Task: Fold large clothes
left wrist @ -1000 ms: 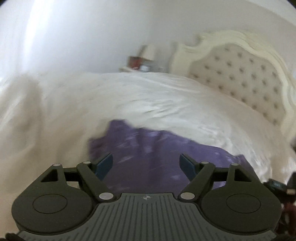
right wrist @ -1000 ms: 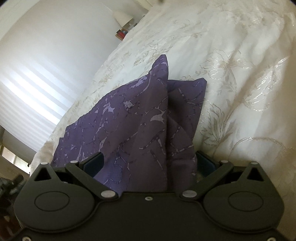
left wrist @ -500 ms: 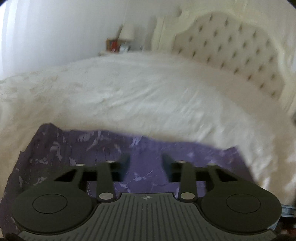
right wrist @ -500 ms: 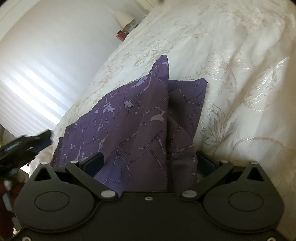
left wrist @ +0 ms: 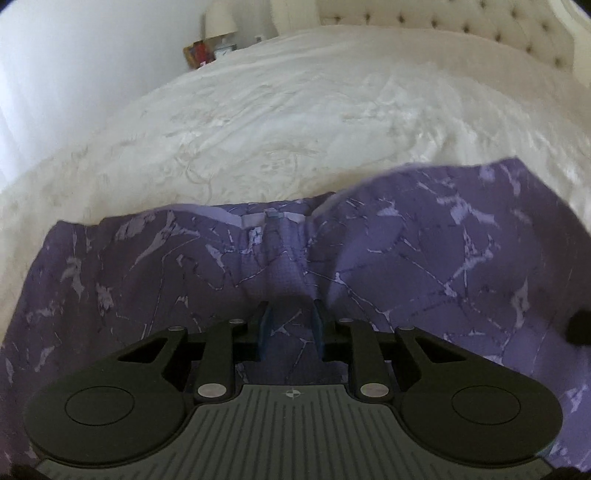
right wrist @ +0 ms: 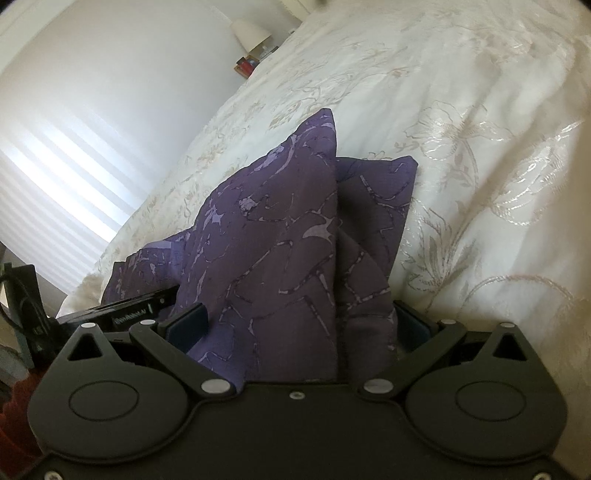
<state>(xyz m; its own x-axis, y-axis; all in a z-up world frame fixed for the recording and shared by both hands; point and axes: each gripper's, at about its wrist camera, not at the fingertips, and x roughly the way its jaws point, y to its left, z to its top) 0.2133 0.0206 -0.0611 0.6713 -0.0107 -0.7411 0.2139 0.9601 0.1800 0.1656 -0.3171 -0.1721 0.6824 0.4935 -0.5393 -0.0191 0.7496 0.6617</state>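
A purple garment printed with pale marbled veins (left wrist: 424, 258) lies spread across the near edge of a bed covered in a cream bedspread embroidered with shiny floral scrolls (left wrist: 295, 122), with both handheld tools at work on it. The left gripper (left wrist: 291, 328), black with blue pads, points steeply down onto the fabric; its jaws have just been closing and now stand narrowly apart, a raised ridge of the purple cloth pinched up between them, though whether the pads actually press on that ridge cannot be told from this view. In the right wrist view the same purple garment (right wrist: 280, 251) rises in a pointed, tent-like fold above the bedspread (right wrist: 480, 129), its lower portion bunched between the wide-set fingers of the right gripper (right wrist: 299, 326); the cloth fills the gap and hides the inner faces of the pads, so whether they clamp it cannot be told. At the left edge of that view, part of the other black tool (right wrist: 129, 314) shows beside the fabric. Beyond the bed, a small lamp with a pale shade (left wrist: 220, 20) stands by a red object near a white wall, and a cream button-tufted headboard (left wrist: 461, 26) closes the far end.
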